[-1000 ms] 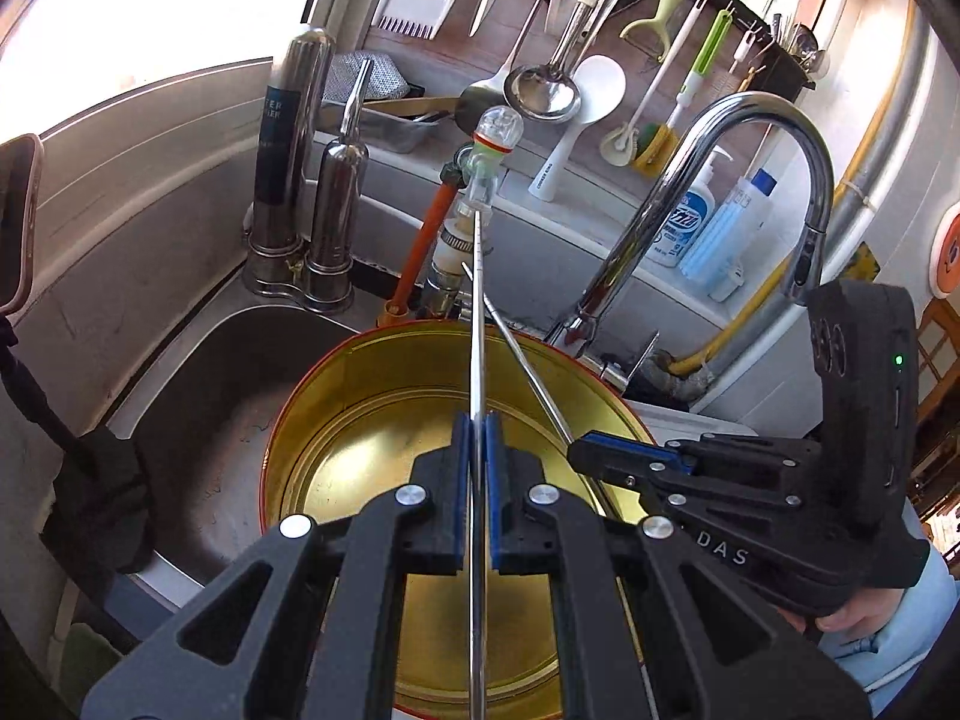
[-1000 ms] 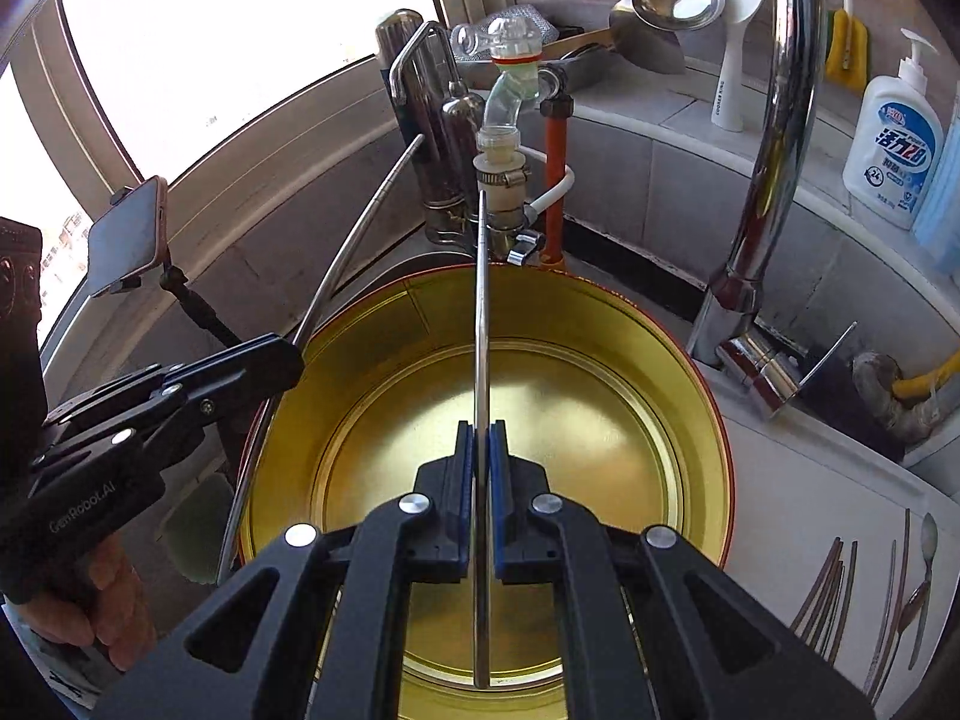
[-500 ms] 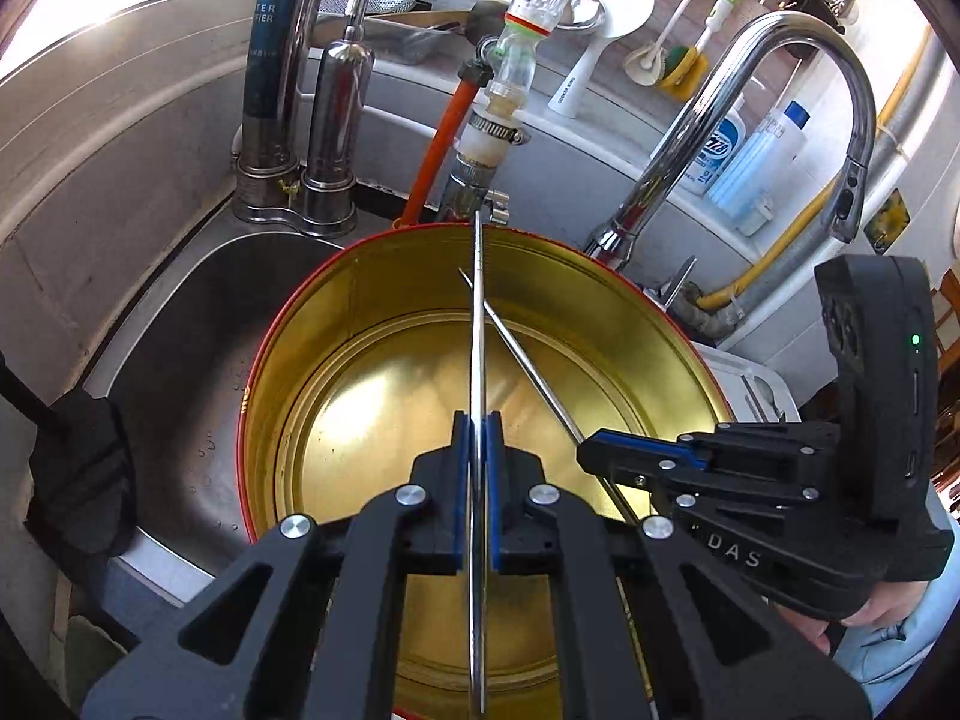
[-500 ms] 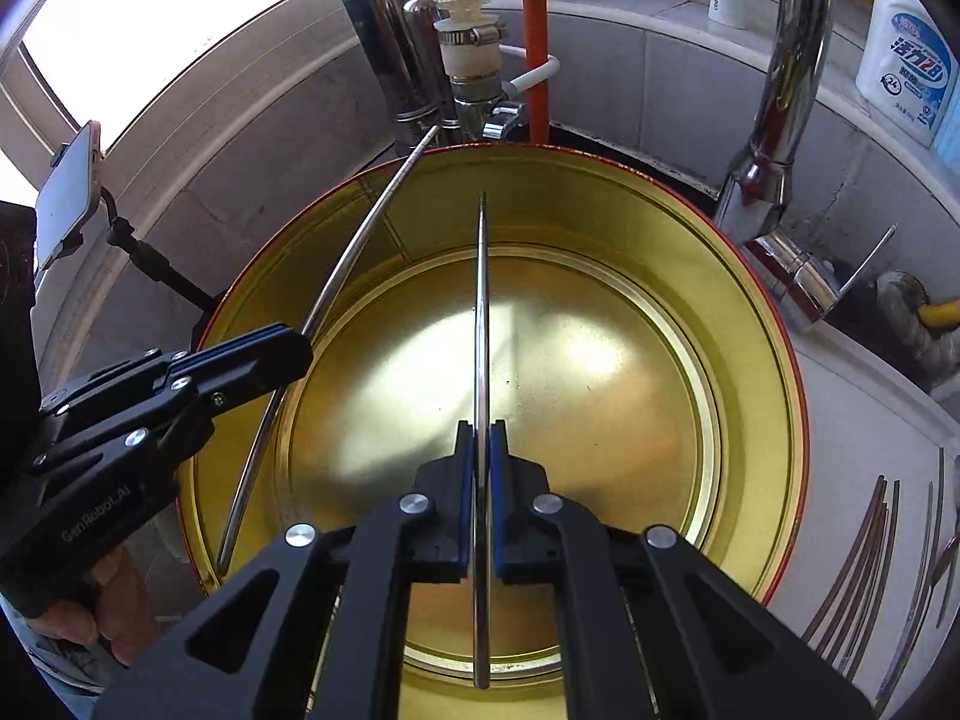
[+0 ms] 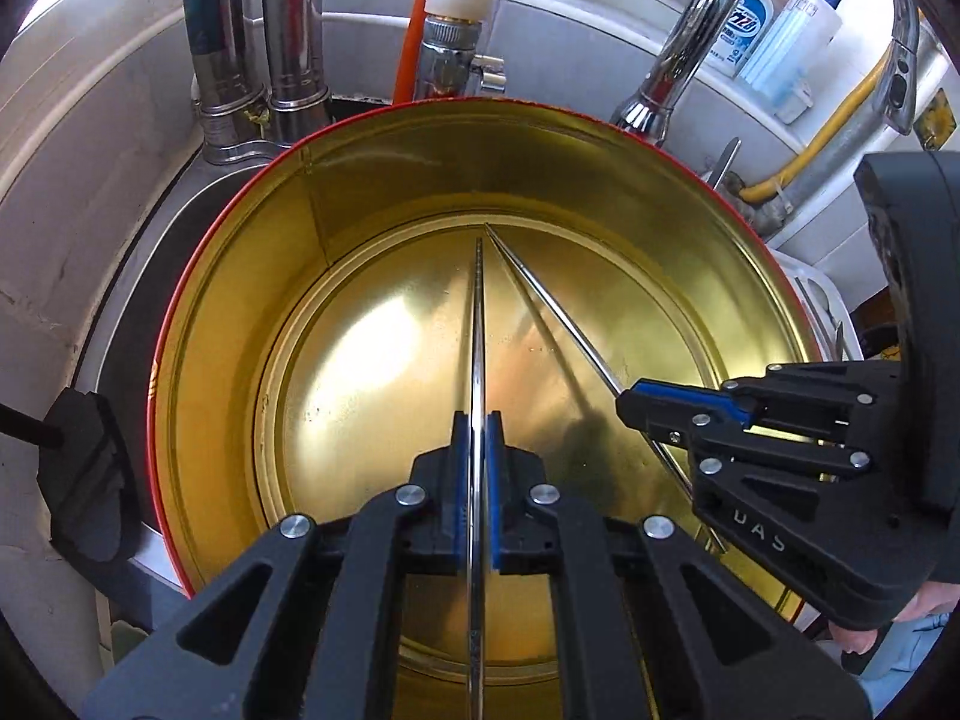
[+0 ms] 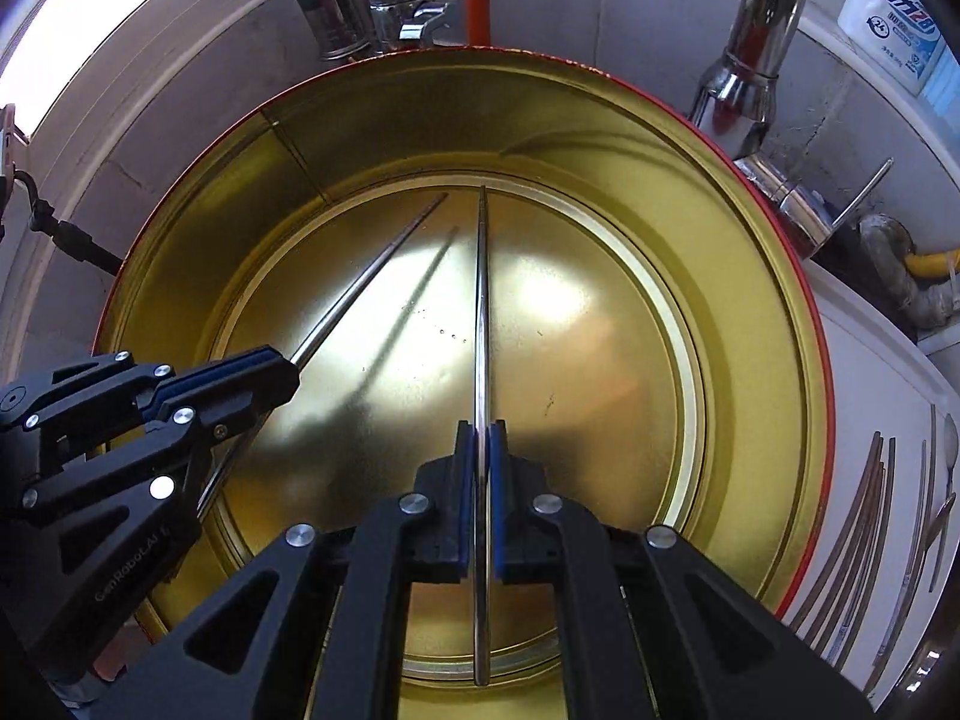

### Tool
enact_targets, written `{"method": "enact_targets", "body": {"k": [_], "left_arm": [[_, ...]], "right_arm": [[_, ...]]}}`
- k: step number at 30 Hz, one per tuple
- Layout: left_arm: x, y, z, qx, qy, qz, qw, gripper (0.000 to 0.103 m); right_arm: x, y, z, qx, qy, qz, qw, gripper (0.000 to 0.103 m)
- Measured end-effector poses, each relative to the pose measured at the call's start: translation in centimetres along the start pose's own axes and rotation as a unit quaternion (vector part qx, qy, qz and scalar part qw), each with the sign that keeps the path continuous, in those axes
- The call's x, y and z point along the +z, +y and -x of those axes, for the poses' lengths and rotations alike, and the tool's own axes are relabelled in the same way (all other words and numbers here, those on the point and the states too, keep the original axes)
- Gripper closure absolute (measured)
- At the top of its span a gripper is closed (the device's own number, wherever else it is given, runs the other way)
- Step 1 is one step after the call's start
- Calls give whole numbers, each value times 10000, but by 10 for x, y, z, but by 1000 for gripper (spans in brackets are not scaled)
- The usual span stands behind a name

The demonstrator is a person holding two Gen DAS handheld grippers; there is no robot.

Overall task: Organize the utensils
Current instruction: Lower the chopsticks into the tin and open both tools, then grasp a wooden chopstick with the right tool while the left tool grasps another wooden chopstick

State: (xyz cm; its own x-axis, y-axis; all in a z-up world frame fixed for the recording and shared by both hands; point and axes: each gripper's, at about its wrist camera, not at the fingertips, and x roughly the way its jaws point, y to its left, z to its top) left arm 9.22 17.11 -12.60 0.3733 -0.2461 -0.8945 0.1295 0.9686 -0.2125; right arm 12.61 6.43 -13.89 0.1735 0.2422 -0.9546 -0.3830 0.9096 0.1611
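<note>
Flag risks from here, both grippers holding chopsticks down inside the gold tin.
1. The two metal chopsticks, the left gripper's and the right gripper's, converge at their tips near the round gold tin's red rim; they may cross or tangle on release.
2. Each is pinched in a thin grip, left gripper and right gripper; a steep drop could bounce the stick off the shiny floor.

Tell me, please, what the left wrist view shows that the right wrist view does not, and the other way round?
Only the left wrist view shows the black pad left of the tin and the blue-capped bottle.

Only the right wrist view shows the spare chopsticks on the white counter and the clamp arm.

Both show the gold tin and each closed gripper, left and right, pinching one metal chopstick over the tin floor.
</note>
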Motion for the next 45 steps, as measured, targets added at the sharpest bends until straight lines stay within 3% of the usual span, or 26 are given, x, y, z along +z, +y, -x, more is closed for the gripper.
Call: {"method": "enact_targets", "body": {"k": [8, 9, 10, 11, 12, 13, 14, 17, 20, 24, 29, 32, 35, 41, 45], "left_arm": [[-2, 1, 16, 296, -217, -83, 9993, 95], [-2, 1, 21, 342, -267, -100, 9990, 85], [-3, 2, 26, 435, -320, -108, 9985, 58], [-4, 3, 33, 556, -428, -104, 9975, 41], [-5, 5, 41, 779, -588, -51, 9952, 32], [-6, 8, 49, 844, -719, -12, 9938, 31], [-7, 12, 53, 833, -758, 35, 9936, 30], [-10, 20, 62, 630, -826, 145, 9945, 30], [-13, 15, 67, 784, -912, 107, 9927, 30], [-17, 6, 72, 682, -999, 95, 9926, 30], [-22, -11, 77, 566, -1124, 68, 9920, 30], [-26, -22, 85, 412, -1274, 117, 9909, 30], [-30, -35, 97, 191, -1523, 216, 9879, 25], [-39, -75, 107, -37, -1870, 262, 9820, 24], [-47, -110, 103, -195, -1828, 260, 9826, 23]], "right_arm": [[-7, 0, 20, -22, -262, 204, 9994, 96], [-9, 2, 26, -42, -336, 289, 9990, 90], [-12, 3, 33, -81, -403, 385, 9984, 66], [-10, 4, 38, -165, -496, 455, 9976, 37], [-12, 5, 44, -356, -649, 475, 9961, 29], [-15, 4, 50, -545, -844, 471, 9938, 18], [-18, 3, 55, -635, -1004, 484, 9917, 15], [-27, 1, 63, -596, -1131, 489, 9906, 14], [-31, -3, 66, -602, -1121, 465, 9908, 14], [-37, -10, 74, -605, -1158, 415, 9906, 14], [-53, -23, 89, -523, -1381, 385, 9883, 14], [-66, -35, 107, -265, -1721, 237, 9844, 11], [-79, -51, 123, -320, -1939, 104, 9804, 11], [-111, -99, 138, -353, -2064, -206, 9776, 10], [-138, -137, 144, -419, -1973, -439, 9785, 10]]}}
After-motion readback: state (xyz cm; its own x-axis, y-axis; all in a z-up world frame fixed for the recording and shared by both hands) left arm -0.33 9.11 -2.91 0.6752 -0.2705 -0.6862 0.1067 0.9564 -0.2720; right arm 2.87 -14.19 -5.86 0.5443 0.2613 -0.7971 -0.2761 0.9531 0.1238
